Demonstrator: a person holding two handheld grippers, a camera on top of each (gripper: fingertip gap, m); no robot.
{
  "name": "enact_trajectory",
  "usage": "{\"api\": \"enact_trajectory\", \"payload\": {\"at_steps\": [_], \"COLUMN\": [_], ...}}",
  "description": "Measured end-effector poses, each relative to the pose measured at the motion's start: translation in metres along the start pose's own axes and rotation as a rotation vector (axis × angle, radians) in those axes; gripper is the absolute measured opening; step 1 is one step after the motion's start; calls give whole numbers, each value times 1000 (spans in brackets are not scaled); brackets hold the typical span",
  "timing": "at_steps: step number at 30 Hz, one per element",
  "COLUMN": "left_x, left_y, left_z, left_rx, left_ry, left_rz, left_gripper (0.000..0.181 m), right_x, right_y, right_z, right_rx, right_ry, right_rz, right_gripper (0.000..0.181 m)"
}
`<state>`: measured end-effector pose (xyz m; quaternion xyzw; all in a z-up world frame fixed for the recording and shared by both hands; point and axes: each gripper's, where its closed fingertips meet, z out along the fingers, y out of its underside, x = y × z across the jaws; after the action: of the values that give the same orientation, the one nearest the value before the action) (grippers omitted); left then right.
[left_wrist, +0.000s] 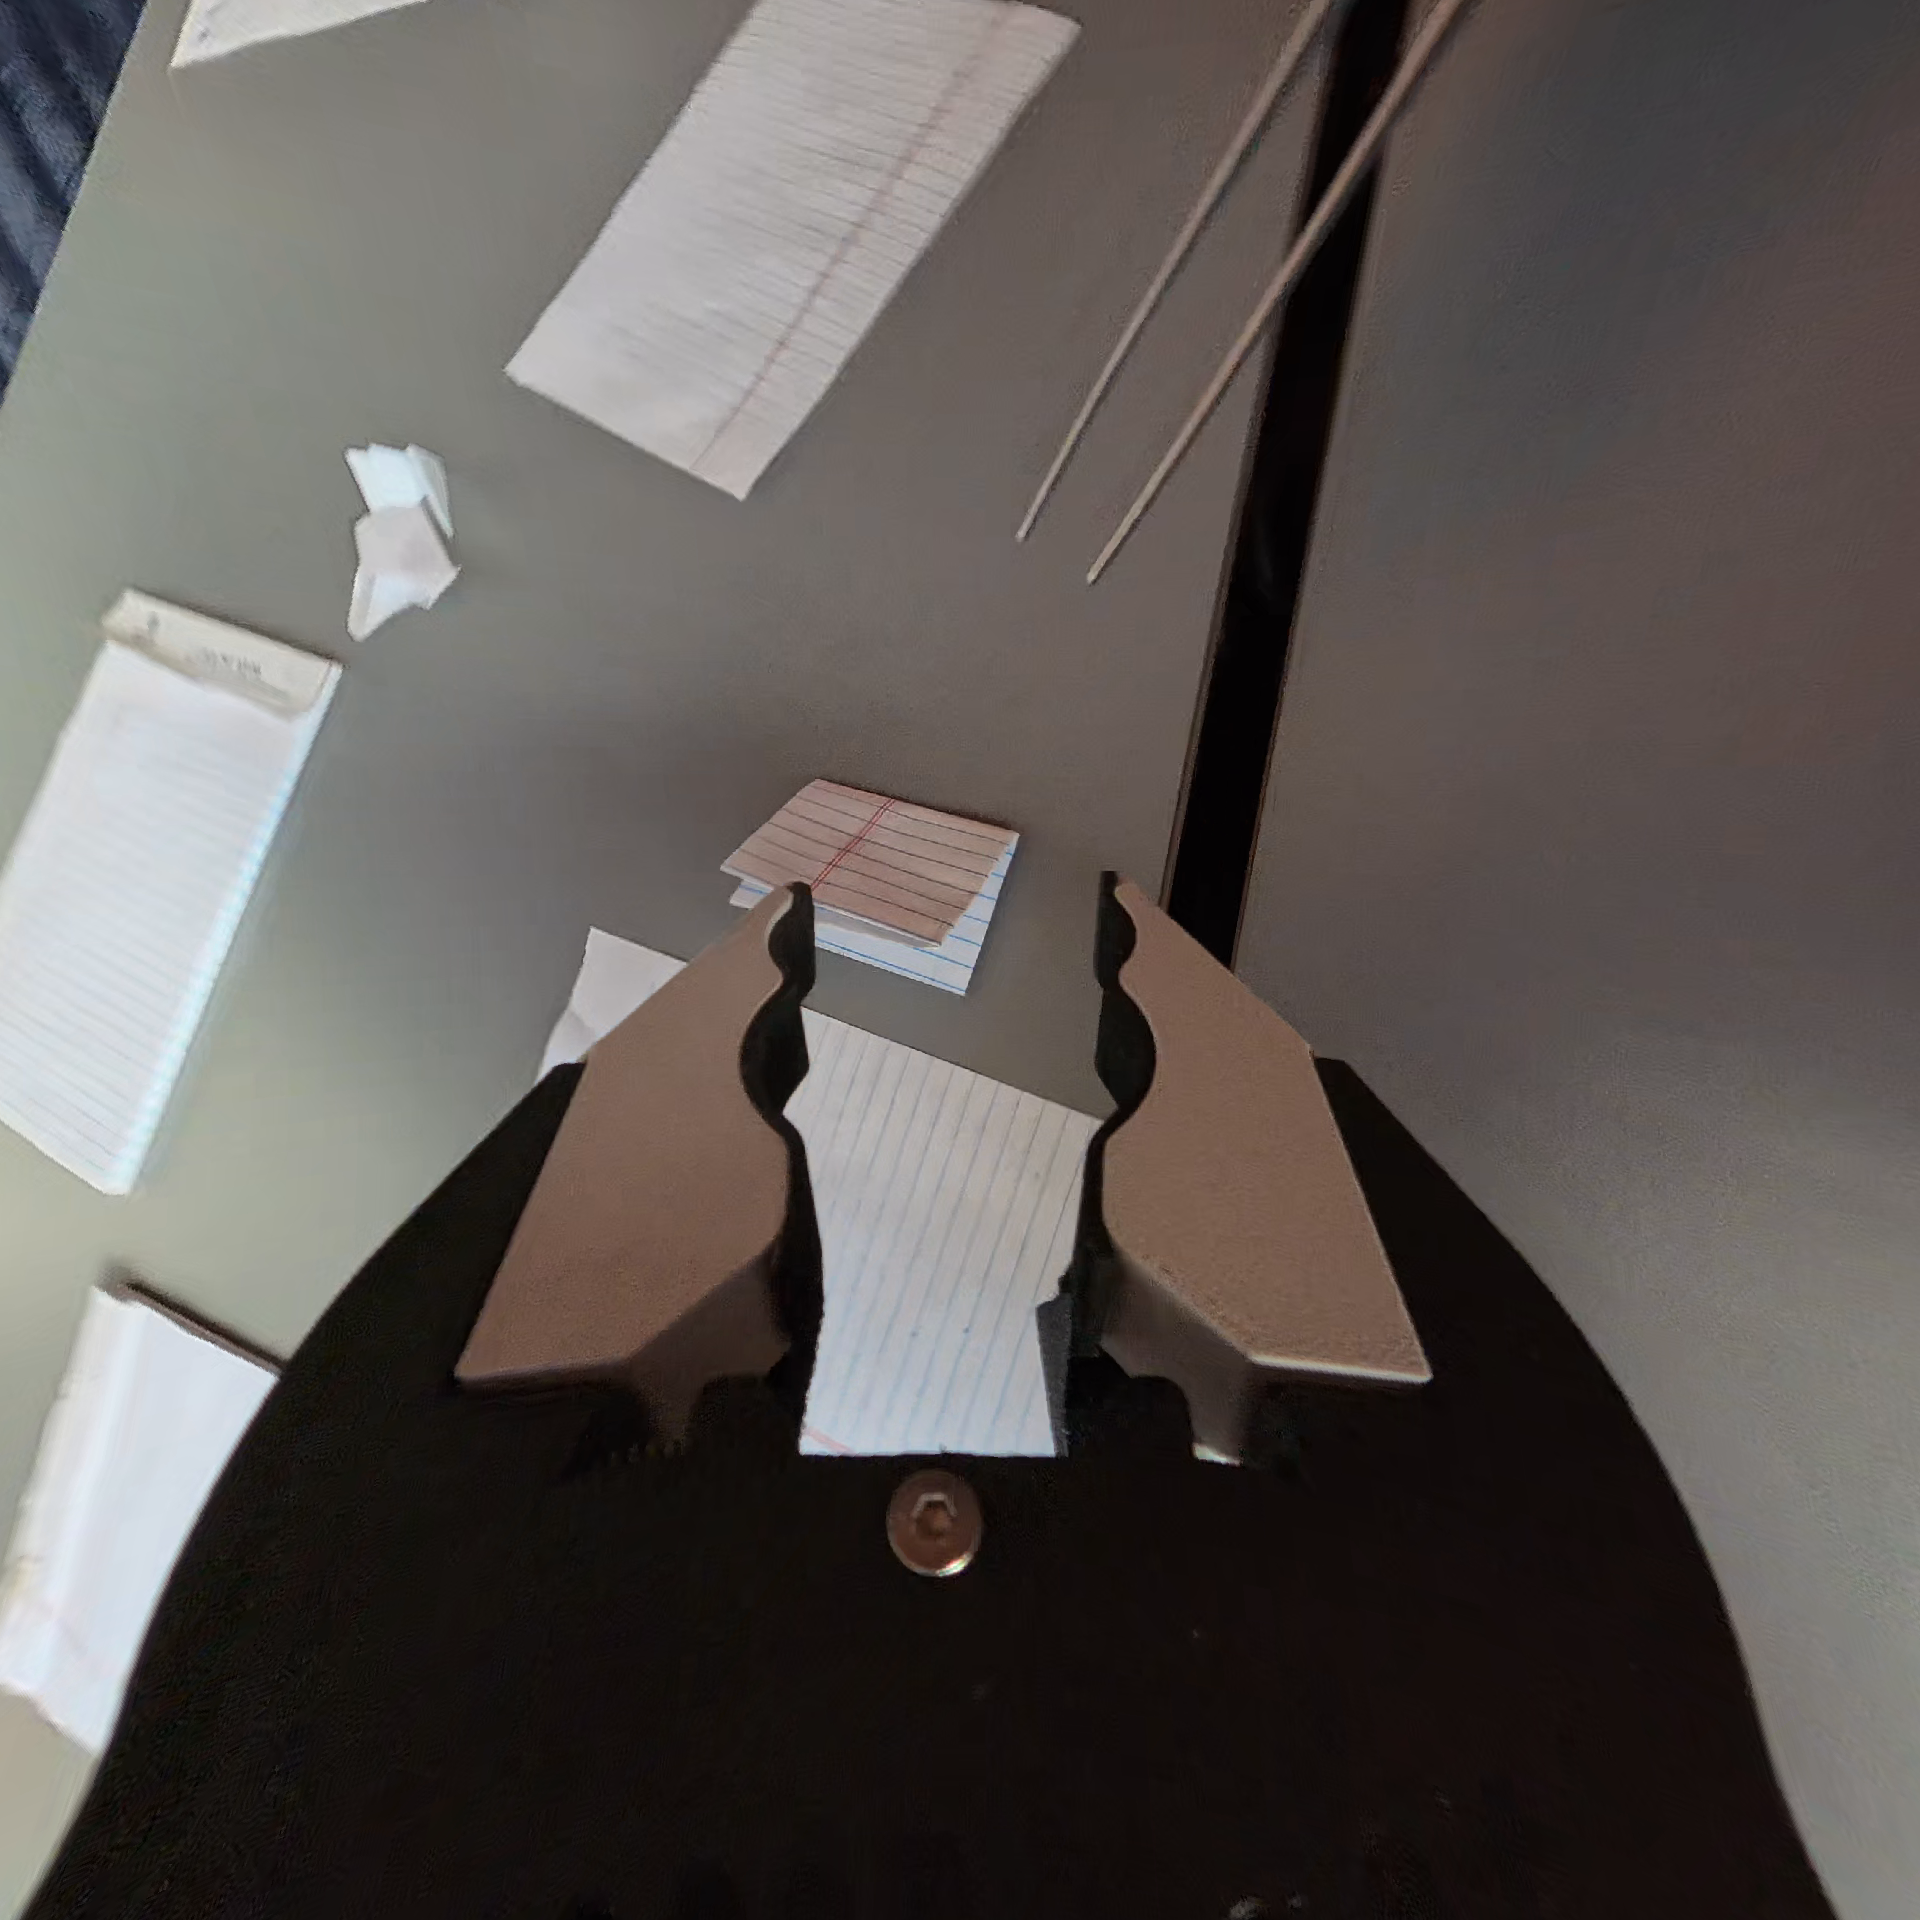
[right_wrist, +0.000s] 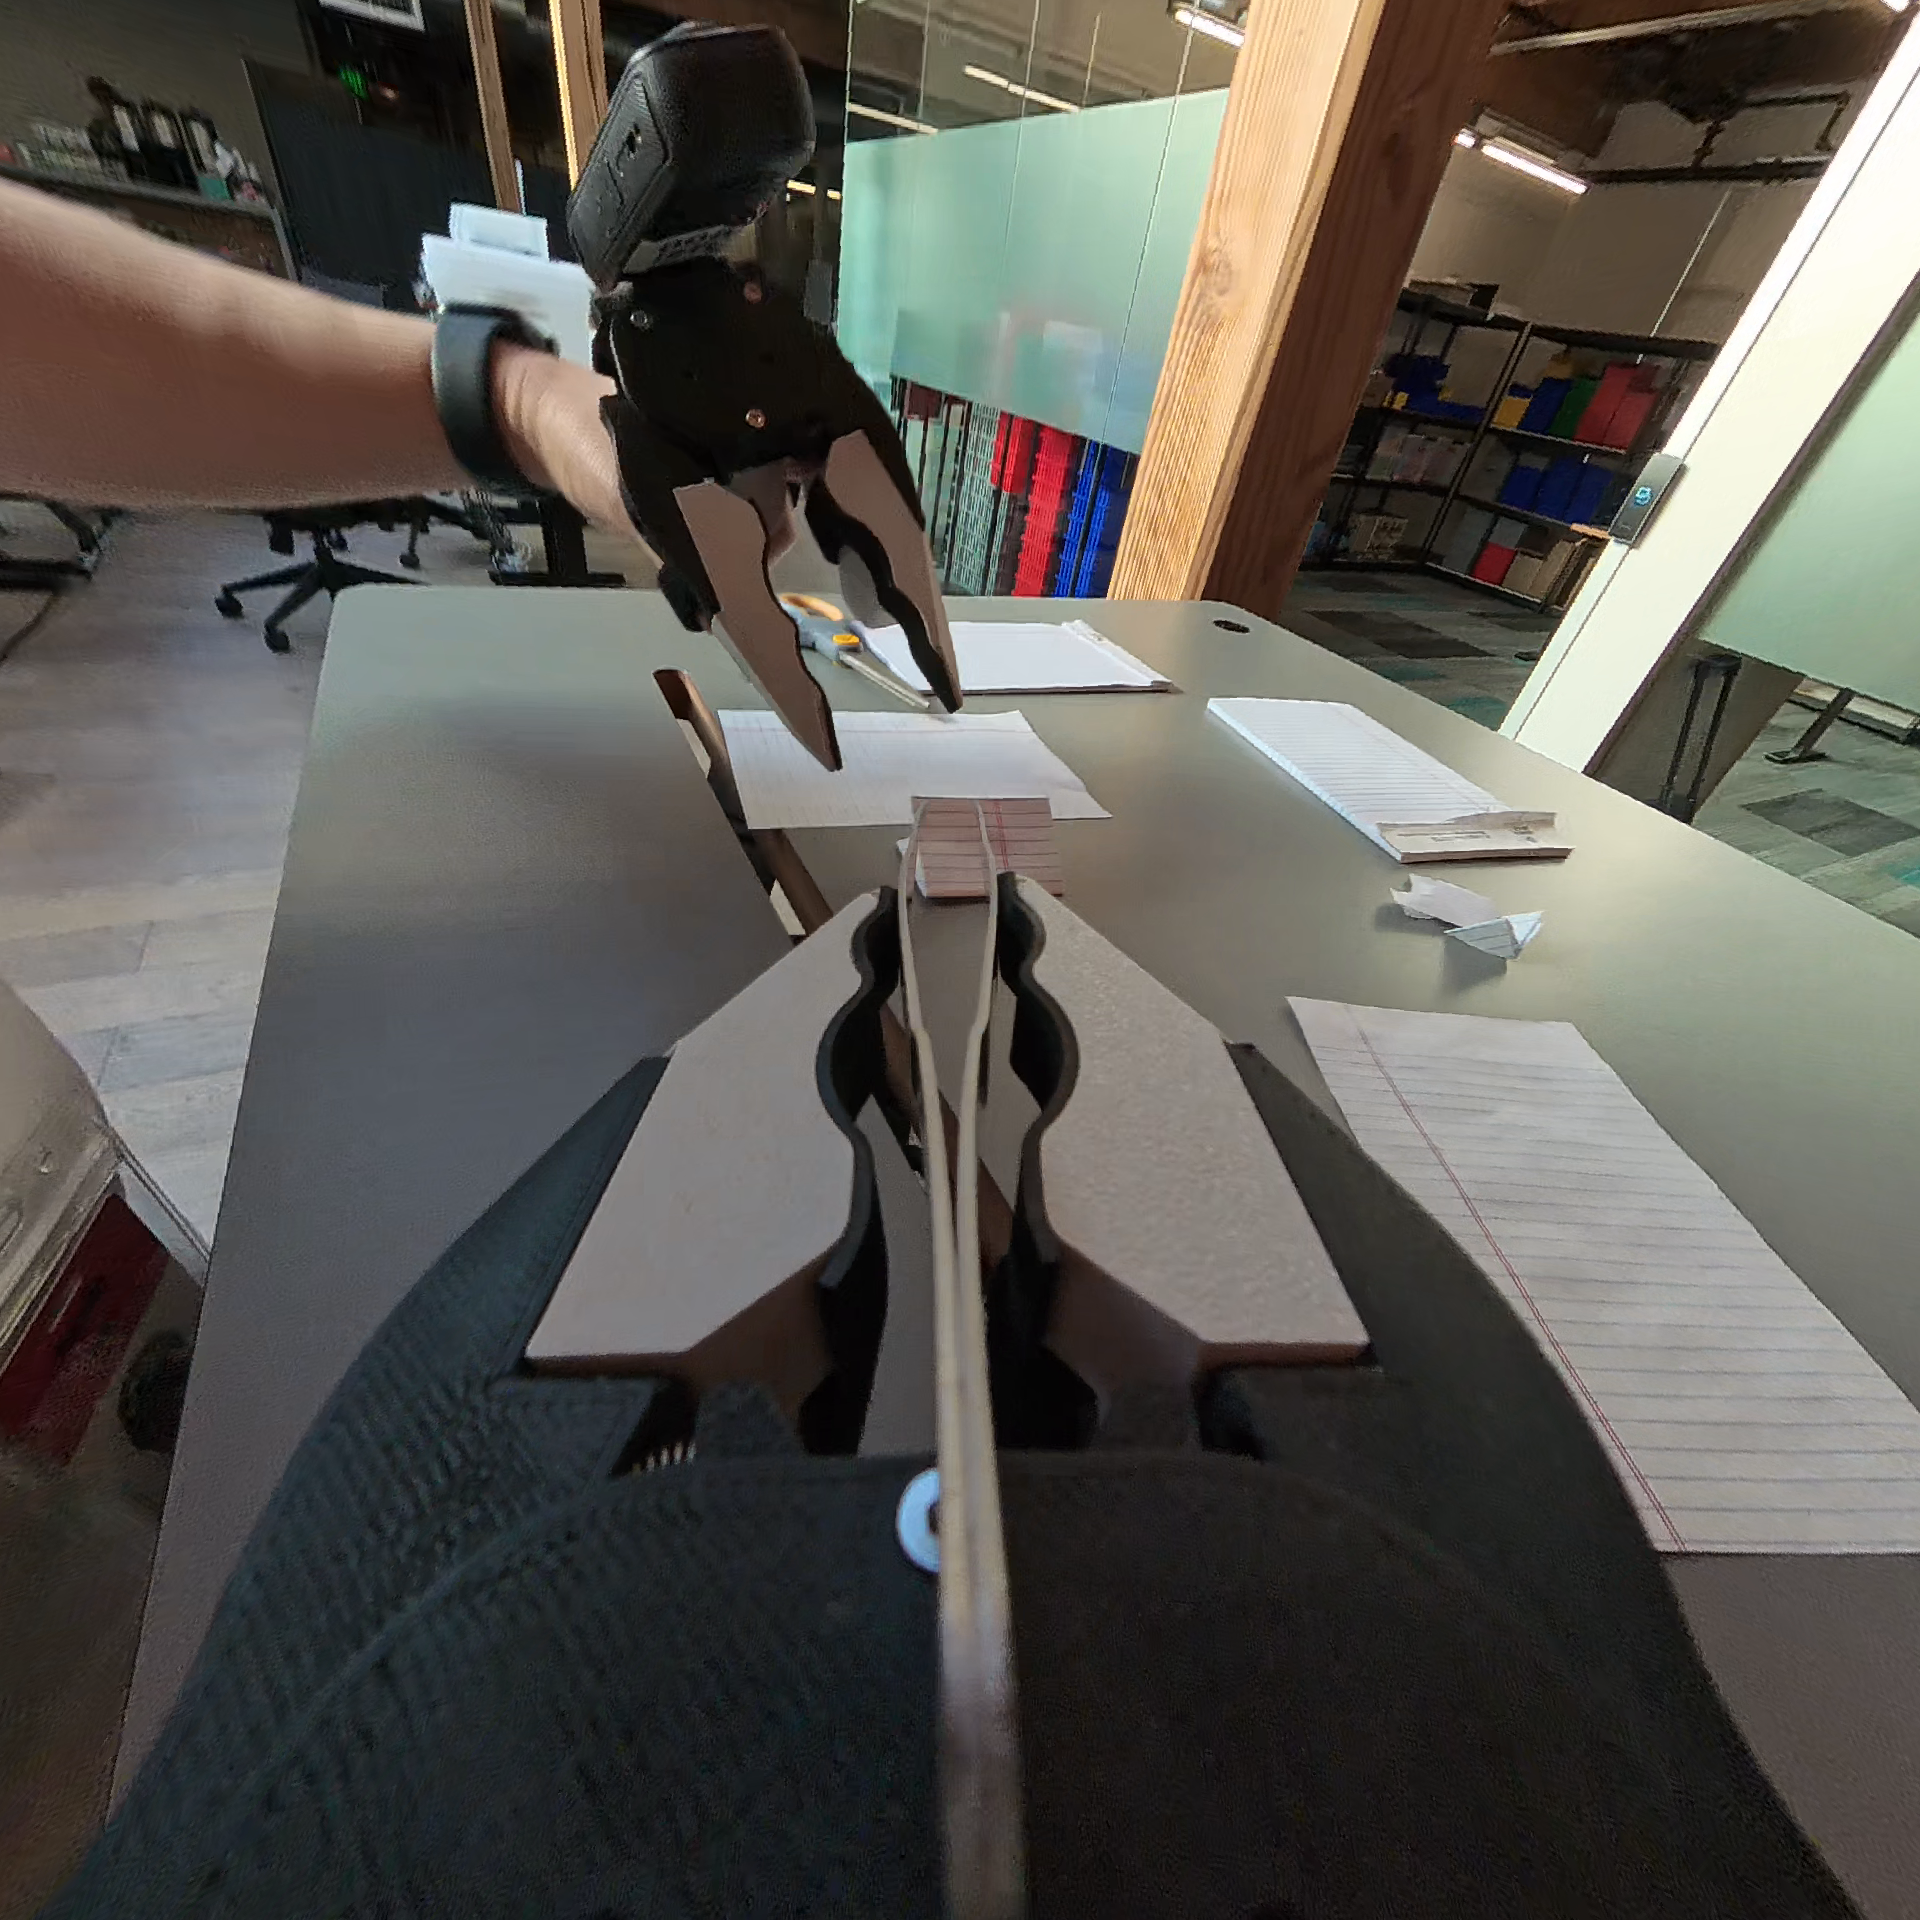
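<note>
My right gripper (right_wrist: 948, 899) is shut on long metal tweezers (right_wrist: 961, 1143). The tweezers' two tips are spread over a small folded piece of lined paper (right_wrist: 1029, 842) on the grey table (right_wrist: 520, 831). My left gripper (left_wrist: 954, 894) is open and empty. It hovers over a flat lined sheet (left_wrist: 935, 1247), with the folded paper (left_wrist: 883, 873) just past its fingertips. The tweezers (left_wrist: 1195, 301) show at the upper right of the left wrist view. The left gripper (right_wrist: 891, 732) also shows in the right wrist view, held by a person's hand, tips down above the flat sheet (right_wrist: 987, 758).
A notepad (left_wrist: 135, 894) (right_wrist: 1371, 769), crumpled paper scraps (left_wrist: 400, 530) (right_wrist: 1475, 914) and a loose lined sheet (left_wrist: 790, 229) (right_wrist: 1610, 1247) lie around. Scissors (right_wrist: 831, 634) and another pad (right_wrist: 1029, 655) lie at the far edge. A dark gap (left_wrist: 1278, 520) splits the two tabletops. The tips of one gripper are about 15 cm away from the tips of the other.
</note>
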<state>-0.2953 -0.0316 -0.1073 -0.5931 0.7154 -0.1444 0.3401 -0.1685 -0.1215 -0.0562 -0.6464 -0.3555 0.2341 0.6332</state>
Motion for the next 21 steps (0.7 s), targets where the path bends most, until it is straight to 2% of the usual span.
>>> {"api": "enact_trajectory", "payload": {"at_steps": [3,5,7,10,13,16,18,21], "left_x": [3,1,-1,-6,-16,-27,-43,-59], "left_y": [15,18,19,30,27,15,4,-14], "left_z": [14,23,30,40,45,43,37,23], "left_rx": [-123,-148,-148,-211,-210,-165,-105,28], "left_ry": [-34,-62,-73,-85,-144,-147,-127,44], "left_rz": [341,474,556,658,706,536,260,-183], "left_gripper": [43,35,27,3,0,0,0,0], "right_x": [-16,-22,-27,-28,-25,-18,-10,0], "right_y": [8,13,14,14,13,7,1,-7], "right_z": [14,20,25,27,22,12,4,-8], "right_rx": [-63,-98,-109,-110,-91,-65,-44,-5], "right_ry": [-3,-2,-4,6,23,56,78,97], "right_rz": [-68,-94,-108,-96,-64,-50,-38,-1], "right_gripper": [17,18,18,18,18,18,17,17]}}
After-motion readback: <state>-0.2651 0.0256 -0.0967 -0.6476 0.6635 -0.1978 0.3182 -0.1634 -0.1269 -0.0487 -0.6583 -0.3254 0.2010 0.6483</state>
